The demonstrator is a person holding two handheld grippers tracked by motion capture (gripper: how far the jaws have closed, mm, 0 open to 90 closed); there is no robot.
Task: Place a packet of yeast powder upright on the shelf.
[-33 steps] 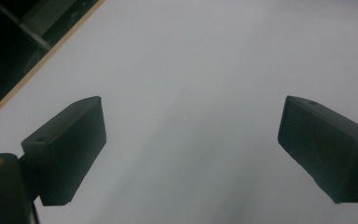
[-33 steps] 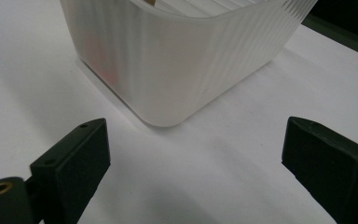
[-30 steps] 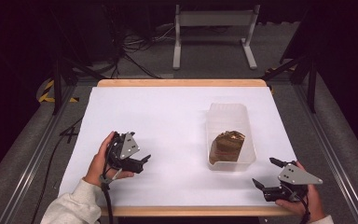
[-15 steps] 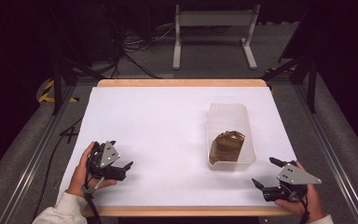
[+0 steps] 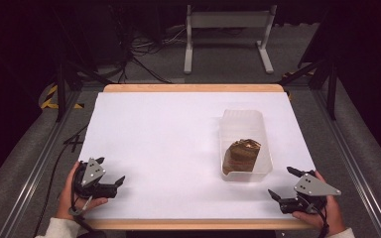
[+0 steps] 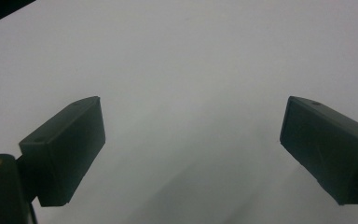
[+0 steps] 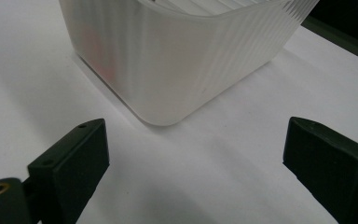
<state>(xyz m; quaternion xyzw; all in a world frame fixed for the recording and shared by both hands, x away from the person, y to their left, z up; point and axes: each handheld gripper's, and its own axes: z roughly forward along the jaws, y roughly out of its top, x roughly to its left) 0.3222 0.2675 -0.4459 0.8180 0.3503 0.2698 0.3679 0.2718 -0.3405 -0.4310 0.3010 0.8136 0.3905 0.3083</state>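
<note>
A translucent ribbed plastic tub (image 5: 242,120) stands on the right half of the white table (image 5: 168,134). Inside it, at the near end, lies a brown layered lump (image 5: 242,154). My right gripper (image 5: 280,181) rests open at the near right corner, just short of the tub and apart from it. In the right gripper view the tub (image 7: 182,60) rises close ahead of the right gripper (image 7: 196,158), whose jaws are spread wide with nothing between them. My left gripper (image 5: 111,169) lies open at the near left corner. The left gripper view has the left gripper (image 6: 191,140) over bare white tabletop.
The table has a wooden rim (image 5: 193,88) at its far edge, and metal rails (image 5: 34,168) run along both sides. A metal stand (image 5: 225,29) and cables (image 5: 144,47) sit on the floor beyond. White surface stretches between the two grippers.
My left gripper has drawn back and to the left, toward the near left corner, still open. The right gripper and the tub have stayed where they were.
</note>
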